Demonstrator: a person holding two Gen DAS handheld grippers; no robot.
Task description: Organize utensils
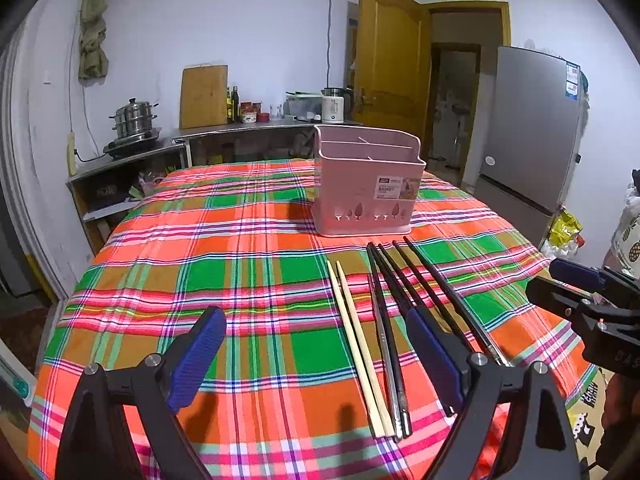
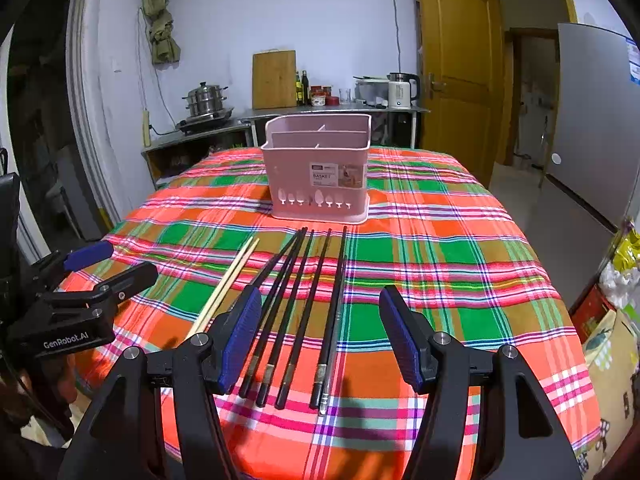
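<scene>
A pink utensil basket point(image 1: 366, 184) point(image 2: 318, 170) with compartments stands upright on the plaid tablecloth point(image 1: 256, 280) point(image 2: 440, 264). In front of it lie several black chopsticks point(image 1: 416, 280) point(image 2: 298, 300), a pair of pale wooden chopsticks point(image 1: 358, 344) point(image 2: 226, 284) and a metal chopstick point(image 1: 386, 360) point(image 2: 334, 340). My left gripper point(image 1: 316, 360) is open and empty above the cloth, left of the chopsticks. My right gripper point(image 2: 320, 340) is open and empty, its fingers either side of the black chopsticks; it also shows in the left wrist view point(image 1: 576, 284).
A steel counter point(image 2: 332, 110) behind the table holds a cutting board point(image 2: 274, 79), kettle point(image 2: 402, 89), bottles and a steamer pot point(image 2: 205, 100). A fridge point(image 1: 532, 136) and an open wooden door point(image 2: 460, 68) are on the right. Bags point(image 2: 624, 276) lie on the floor at right.
</scene>
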